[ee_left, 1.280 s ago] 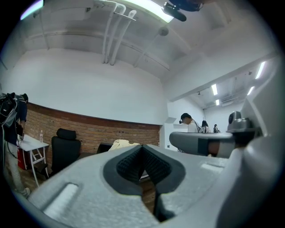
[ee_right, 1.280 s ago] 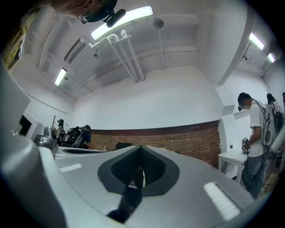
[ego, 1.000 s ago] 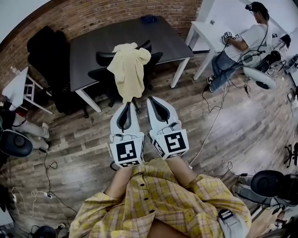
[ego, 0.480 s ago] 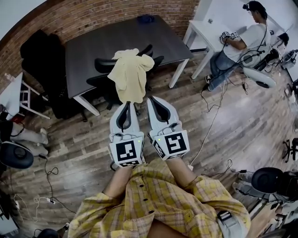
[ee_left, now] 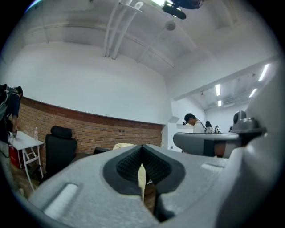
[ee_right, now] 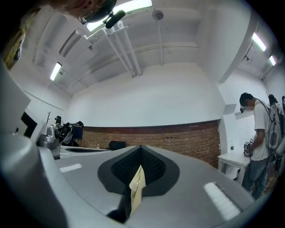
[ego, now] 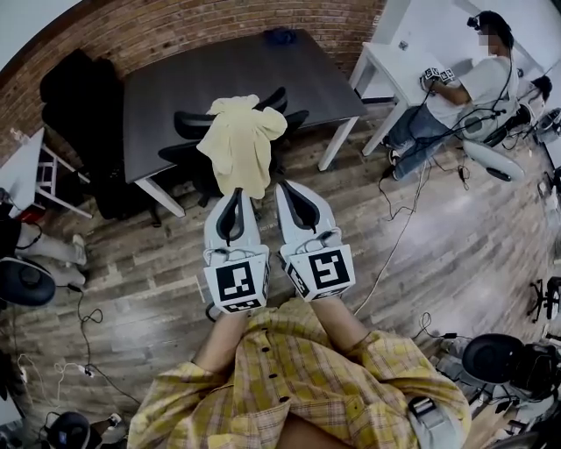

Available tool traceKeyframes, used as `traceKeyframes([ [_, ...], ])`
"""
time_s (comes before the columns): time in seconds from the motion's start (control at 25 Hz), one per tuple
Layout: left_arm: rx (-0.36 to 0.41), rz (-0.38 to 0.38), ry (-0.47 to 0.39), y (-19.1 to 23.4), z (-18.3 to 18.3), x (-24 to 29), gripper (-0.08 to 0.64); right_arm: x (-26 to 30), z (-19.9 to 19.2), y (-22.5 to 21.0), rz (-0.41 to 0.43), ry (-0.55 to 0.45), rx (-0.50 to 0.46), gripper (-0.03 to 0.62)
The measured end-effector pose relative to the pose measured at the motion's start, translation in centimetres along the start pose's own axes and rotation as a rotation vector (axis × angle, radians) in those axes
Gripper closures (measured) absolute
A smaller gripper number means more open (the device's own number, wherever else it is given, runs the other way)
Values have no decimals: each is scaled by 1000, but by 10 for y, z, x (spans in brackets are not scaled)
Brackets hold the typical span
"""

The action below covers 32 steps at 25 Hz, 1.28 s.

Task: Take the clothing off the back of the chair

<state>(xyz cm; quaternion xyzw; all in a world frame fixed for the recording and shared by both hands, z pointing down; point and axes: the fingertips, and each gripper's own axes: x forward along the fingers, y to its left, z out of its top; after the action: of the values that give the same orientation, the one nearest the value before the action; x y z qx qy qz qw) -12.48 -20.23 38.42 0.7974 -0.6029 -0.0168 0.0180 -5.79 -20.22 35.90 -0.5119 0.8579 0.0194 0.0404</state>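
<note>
Pale yellow clothing [ego: 238, 140] hangs crumpled over the back of a black office chair [ego: 186, 124]. Its top is bunched in folds and its lower edge trails down the near side of the chair. The chair is tucked against the near edge of a dark table [ego: 219, 74] with white legs, and a small blue item [ego: 279, 37] lies at the table's far edge.

The left gripper [ego: 234, 193] and right gripper [ego: 286, 187] point level at the garment, side by side, with their tips just short of its hanging edge. Both have their jaws pressed together at the tips and grip nothing. In each gripper view only a sliver of the yellow cloth shows through the narrow slit behind the closed tips. Black-and-white square markers cover the cubes at the near end of each gripper, just ahead of the wearer's yellow plaid shirt [ego: 298, 377].

A red brick wall [ego: 175, 26] runs behind the table. Far right, a person [ego: 456, 88] works at a white table [ego: 394, 66]. Cables [ego: 394, 237] snake across the wooden floor [ego: 158, 254] to the right, and dark bags [ego: 74, 96] and a white stand [ego: 35, 167] sit at left.
</note>
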Motion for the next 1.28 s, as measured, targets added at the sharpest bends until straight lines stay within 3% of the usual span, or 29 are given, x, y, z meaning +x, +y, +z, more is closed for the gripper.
traceKeyframes([
  [0.64,48,120,47,-15,-7,48,555,7,-9,-48,81,-2,25,586],
  [1.28,30,171,64,3,5,104,423,6,-9,-57,124,-4,21,586],
])
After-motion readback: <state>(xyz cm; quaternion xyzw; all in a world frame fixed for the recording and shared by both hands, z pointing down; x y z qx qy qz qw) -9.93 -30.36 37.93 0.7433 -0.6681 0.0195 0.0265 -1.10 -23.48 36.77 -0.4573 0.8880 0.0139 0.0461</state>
